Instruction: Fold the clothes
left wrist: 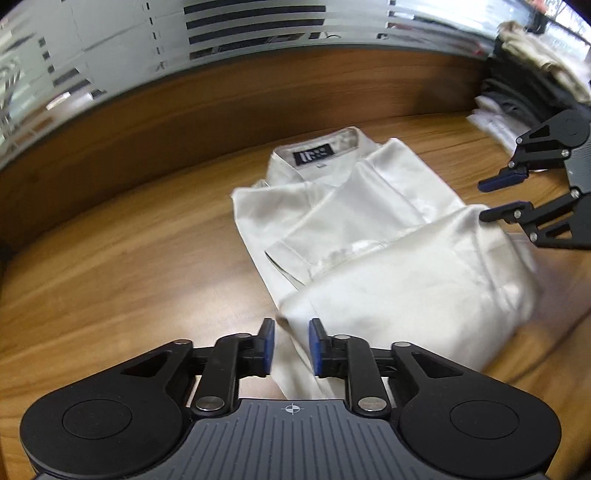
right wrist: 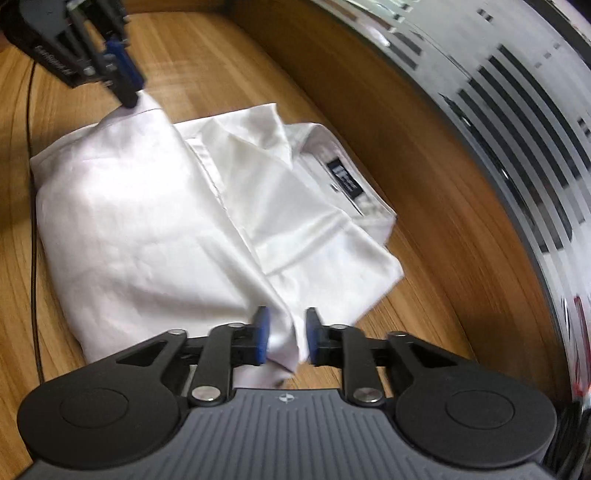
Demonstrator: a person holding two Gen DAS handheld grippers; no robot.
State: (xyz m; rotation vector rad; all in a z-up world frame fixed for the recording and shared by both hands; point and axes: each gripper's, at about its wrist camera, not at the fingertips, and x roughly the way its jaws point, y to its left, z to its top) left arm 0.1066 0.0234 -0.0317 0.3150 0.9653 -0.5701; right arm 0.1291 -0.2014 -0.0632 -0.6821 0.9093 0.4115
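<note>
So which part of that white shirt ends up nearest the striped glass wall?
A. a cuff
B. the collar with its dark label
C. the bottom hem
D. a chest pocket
B: the collar with its dark label lies at the shirt end nearest the glass wall.

Shirt (left wrist: 369,236): white cloth, smooth, slight satin sheen, woven dark label (left wrist: 314,155) at collar. Table (left wrist: 129,277): wood-grain, semi-gloss. Grippers (left wrist: 291,345) (right wrist: 284,338): matt black plastic, blue rubbery pads (left wrist: 317,347), bright metal pins. Far wall (left wrist: 147,44): frosted glass, striped.
</note>
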